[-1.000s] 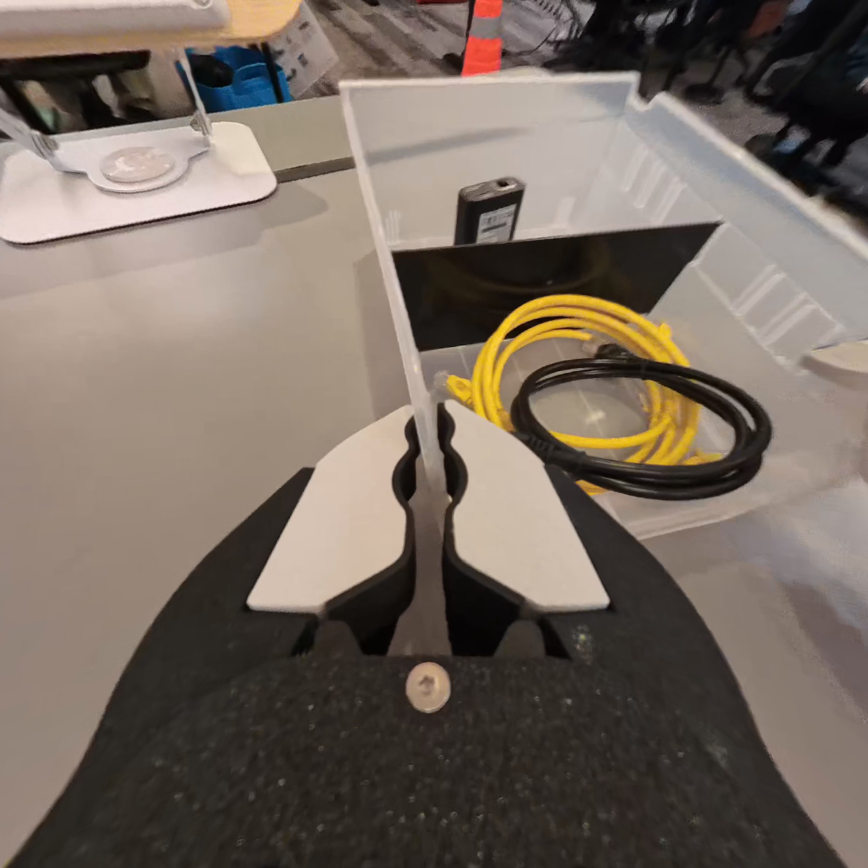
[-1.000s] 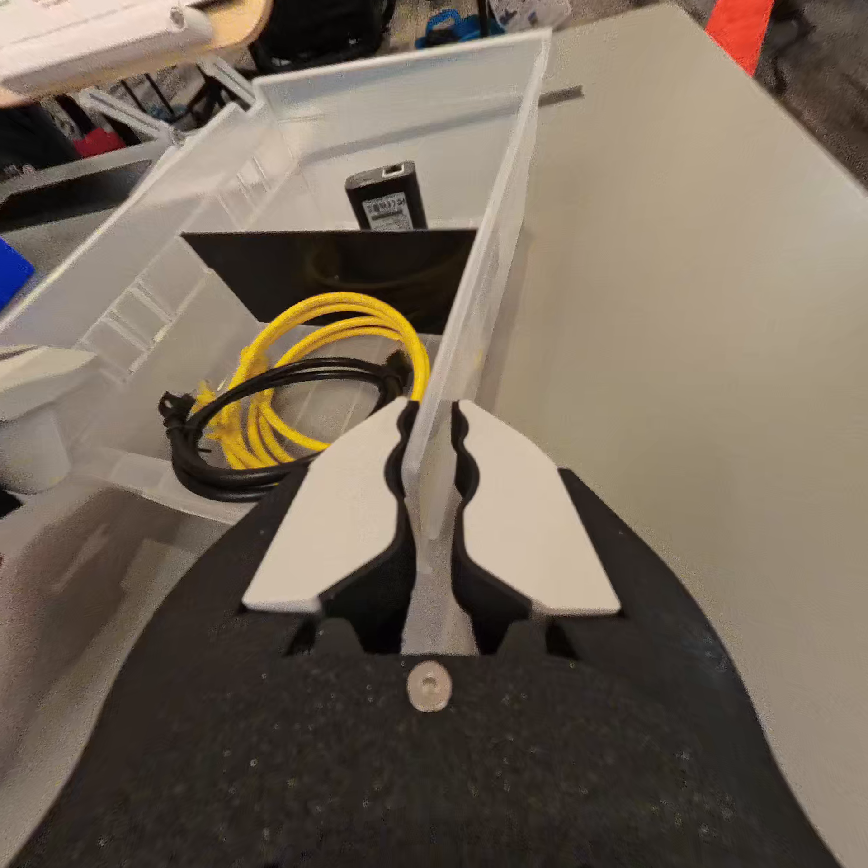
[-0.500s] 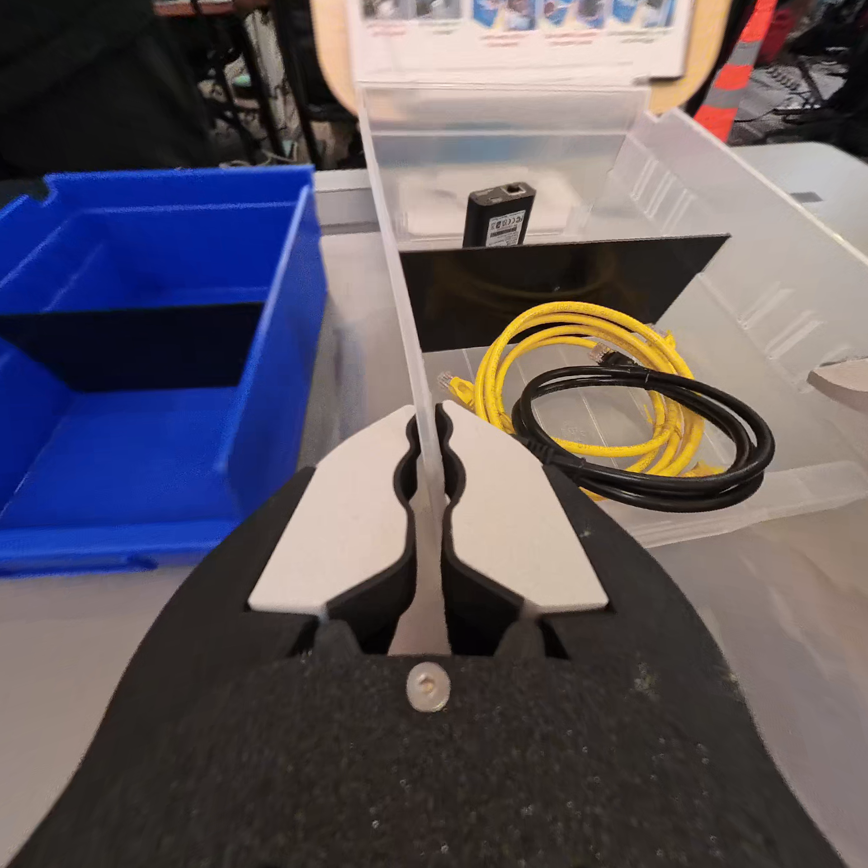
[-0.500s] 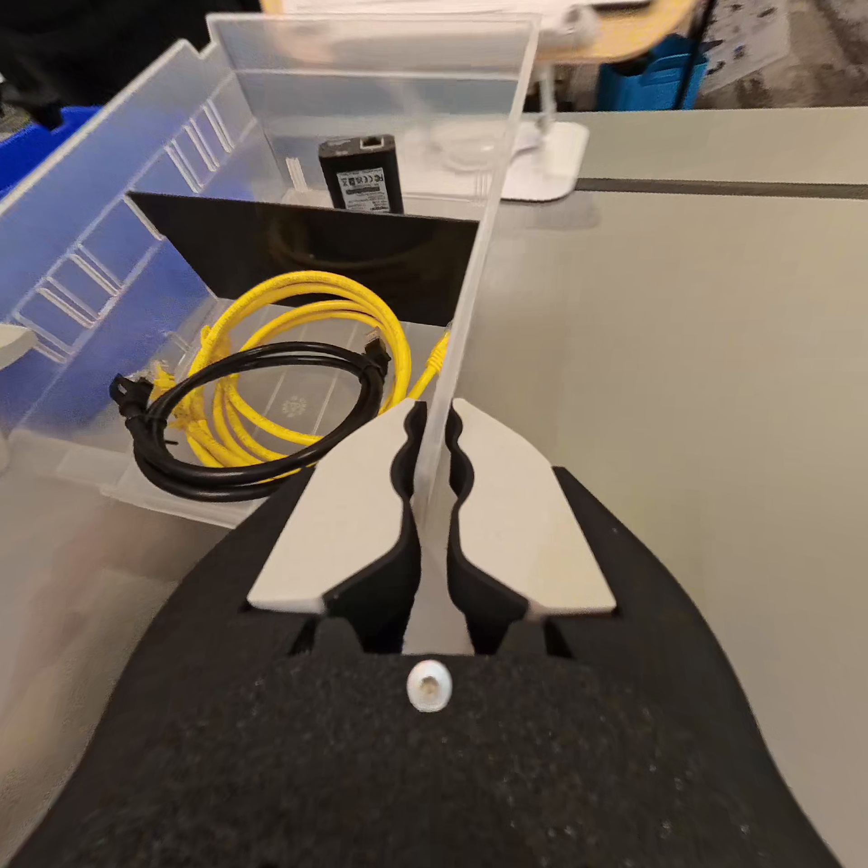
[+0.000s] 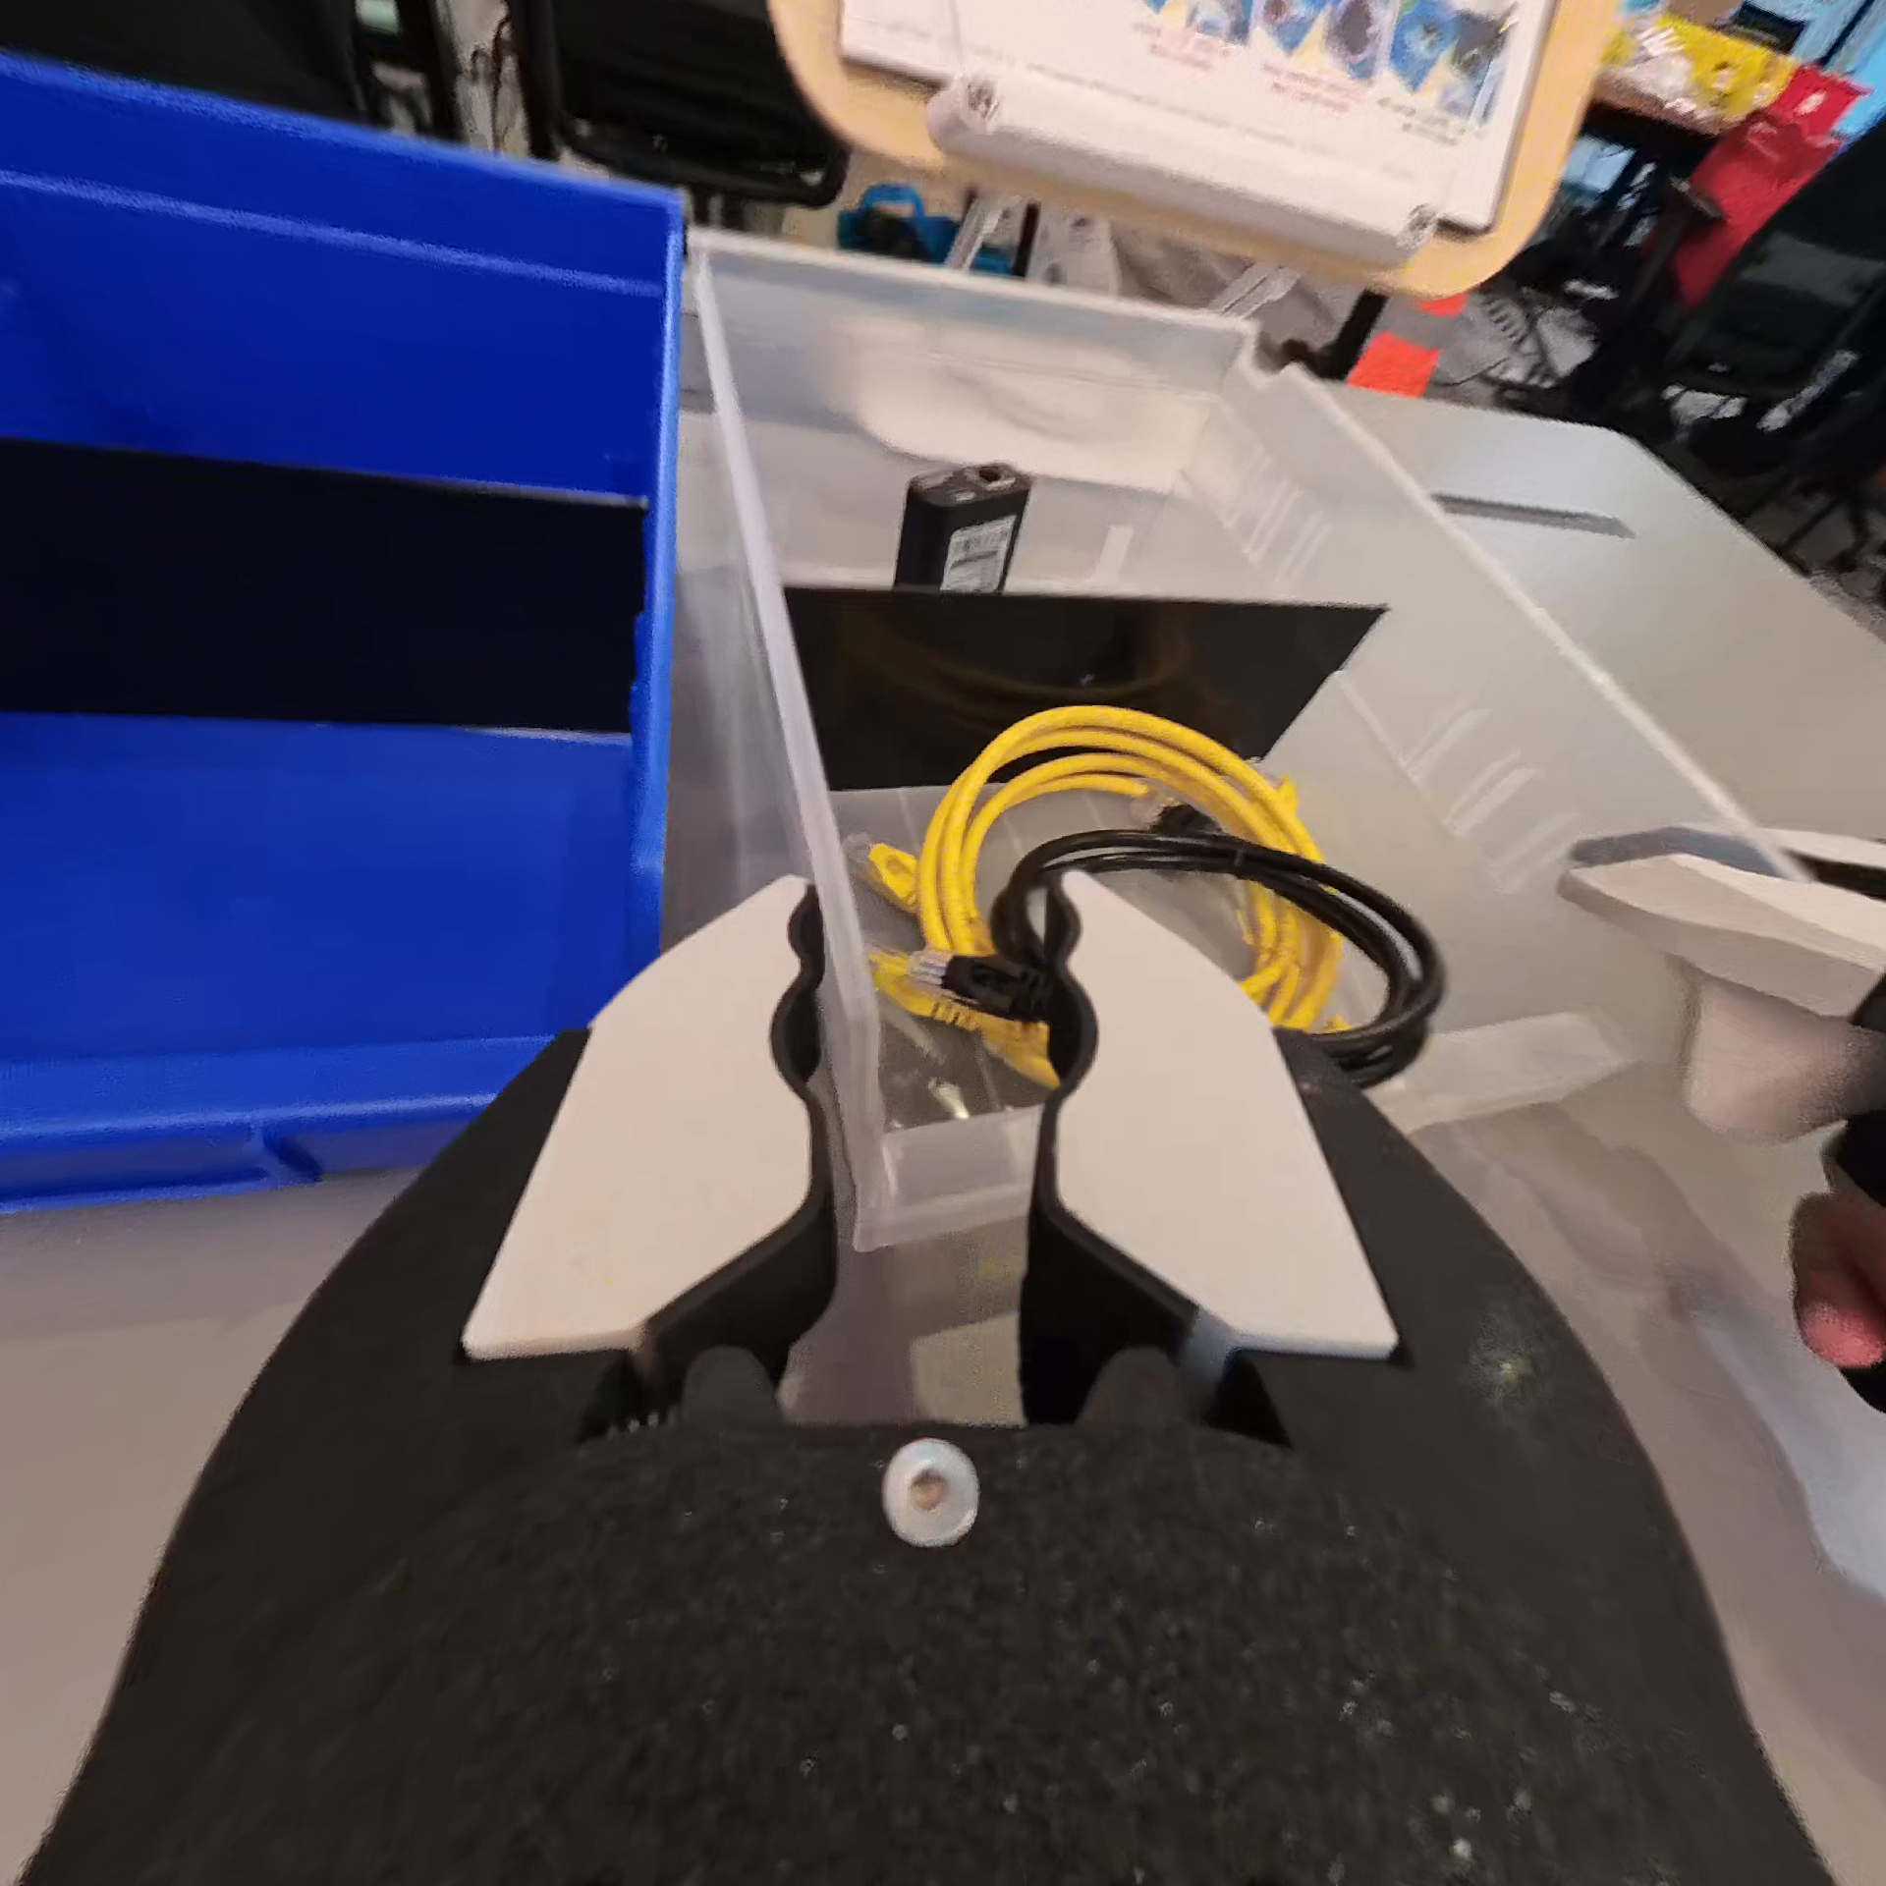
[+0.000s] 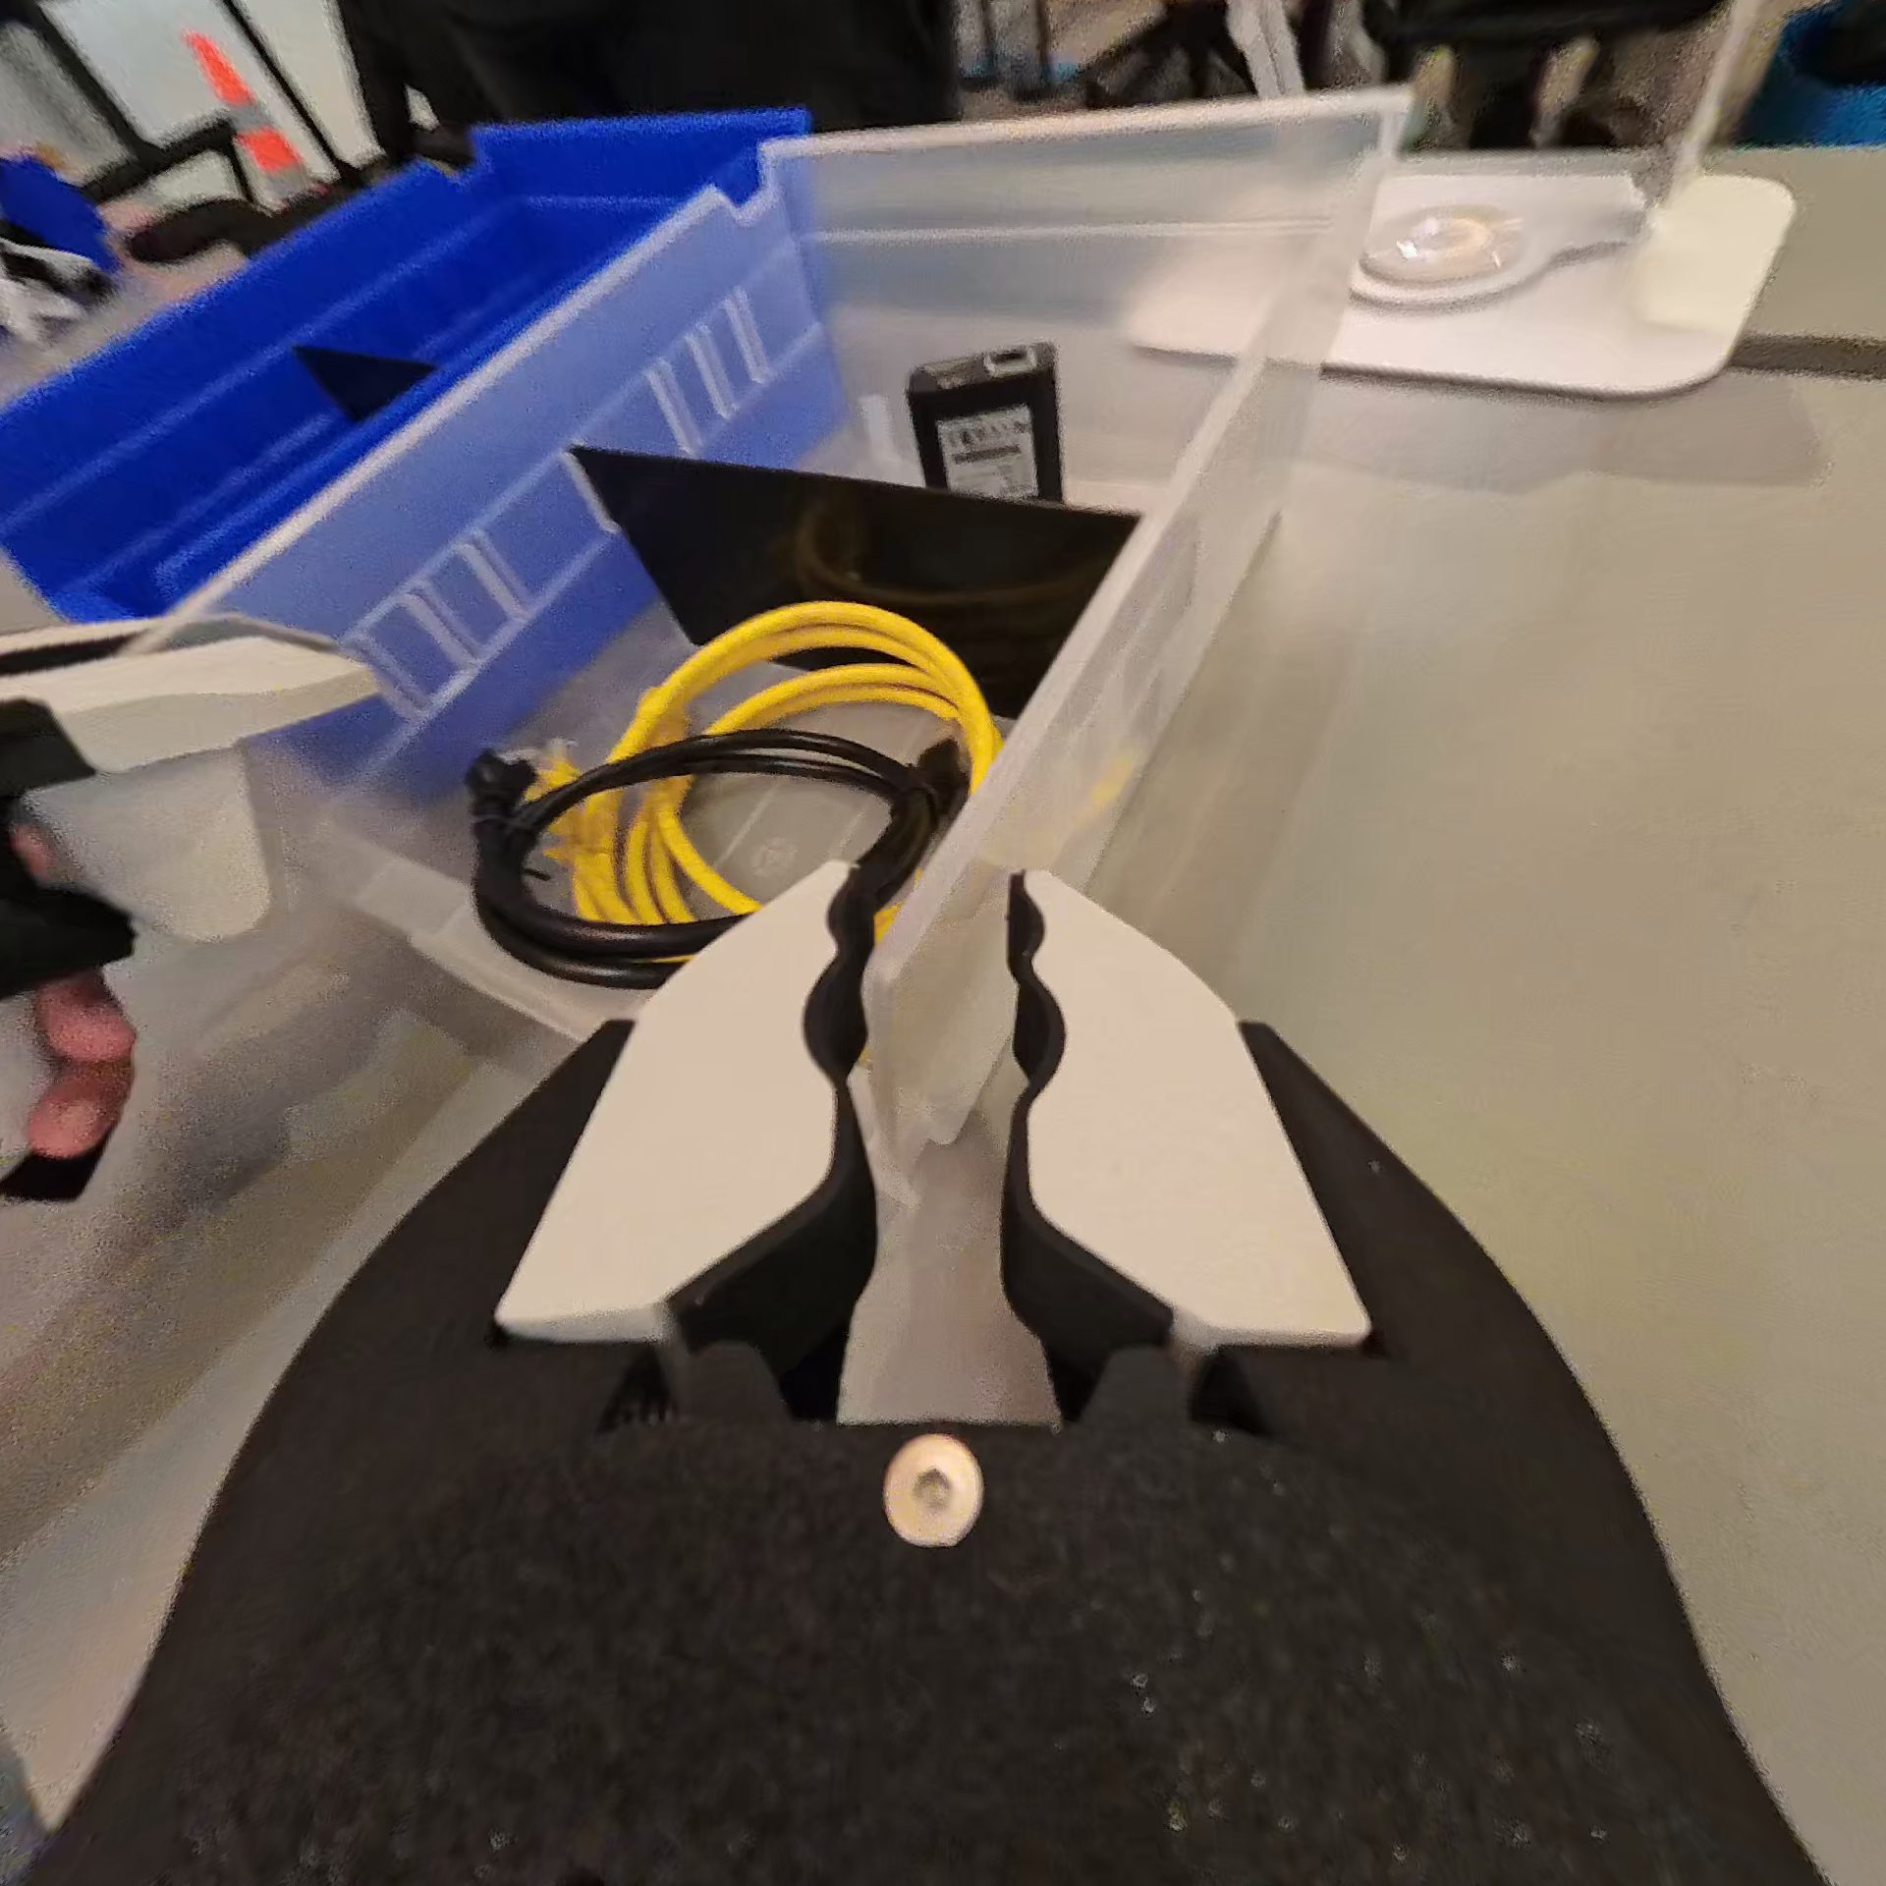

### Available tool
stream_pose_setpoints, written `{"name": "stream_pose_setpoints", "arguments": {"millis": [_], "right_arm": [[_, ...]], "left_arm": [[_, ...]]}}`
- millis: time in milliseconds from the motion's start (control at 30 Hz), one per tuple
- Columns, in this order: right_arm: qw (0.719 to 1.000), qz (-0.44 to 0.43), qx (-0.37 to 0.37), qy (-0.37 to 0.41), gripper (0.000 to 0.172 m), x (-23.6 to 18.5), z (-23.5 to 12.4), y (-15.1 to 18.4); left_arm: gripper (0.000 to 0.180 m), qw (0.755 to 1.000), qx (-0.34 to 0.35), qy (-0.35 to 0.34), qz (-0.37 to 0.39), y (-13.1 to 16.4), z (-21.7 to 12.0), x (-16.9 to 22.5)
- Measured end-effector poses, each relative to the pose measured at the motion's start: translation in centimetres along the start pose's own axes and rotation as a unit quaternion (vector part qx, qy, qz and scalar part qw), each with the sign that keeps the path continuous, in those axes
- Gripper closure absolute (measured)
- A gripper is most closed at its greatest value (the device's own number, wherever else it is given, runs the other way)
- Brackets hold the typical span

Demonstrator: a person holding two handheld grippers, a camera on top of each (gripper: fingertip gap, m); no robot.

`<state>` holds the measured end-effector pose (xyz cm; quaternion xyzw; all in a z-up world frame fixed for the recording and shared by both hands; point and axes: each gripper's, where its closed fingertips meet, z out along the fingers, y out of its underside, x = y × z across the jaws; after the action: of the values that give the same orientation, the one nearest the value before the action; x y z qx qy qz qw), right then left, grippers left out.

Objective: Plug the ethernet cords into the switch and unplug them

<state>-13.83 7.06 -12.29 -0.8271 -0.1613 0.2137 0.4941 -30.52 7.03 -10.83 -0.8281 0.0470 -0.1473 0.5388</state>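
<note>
On the grey tabletop sits a clear bin, a blue bin just beside it. Coiled yellow ethernet cords and a black cord lie loose in the clear bin's near compartment; behind a black divider a black switch stands upright in the far one. Judgement: plugging not yet begun, since no connector is at the switch and nothing is lifted out, so both plugging and unplugging are left. Left tool straddles the bin's left wall at the near corner, jaws wide apart; the wall runs close along the left finger, while the right finger stands clear inside the bin, so released, nothing grasped. Right tool straddles the opposite wall, jaws parted with visible space on both sides, also released. Both tools point forward along the bin walls, held low and level; a hand shows behind the left tool.
</note>
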Motion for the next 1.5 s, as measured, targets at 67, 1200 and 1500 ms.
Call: {"name": "stream_pose_setpoints", "arguments": {"millis": [67,1200,1500], "right_arm": [[0.999,-0.024,0.045,-0.018,0.144,0.1,-1.5,-1.0],[0.967,-0.230,0.022,-0.106,0.122,-16.6,-2.3,5.7],[0.978,-0.106,-0.014,-0.179,0.106,-24.2,0.9,5.6]], "left_arm": [[0.138,1.000,0.022,0.014,0.007,-1.5,-1.6,0.1],[0.177,0.990,-0.045,-0.137,-0.006,1.5,-8.8,-23.2],[0.178,0.986,-0.038,-0.163,-0.022,6.5,-19.0,-19.3]]}}
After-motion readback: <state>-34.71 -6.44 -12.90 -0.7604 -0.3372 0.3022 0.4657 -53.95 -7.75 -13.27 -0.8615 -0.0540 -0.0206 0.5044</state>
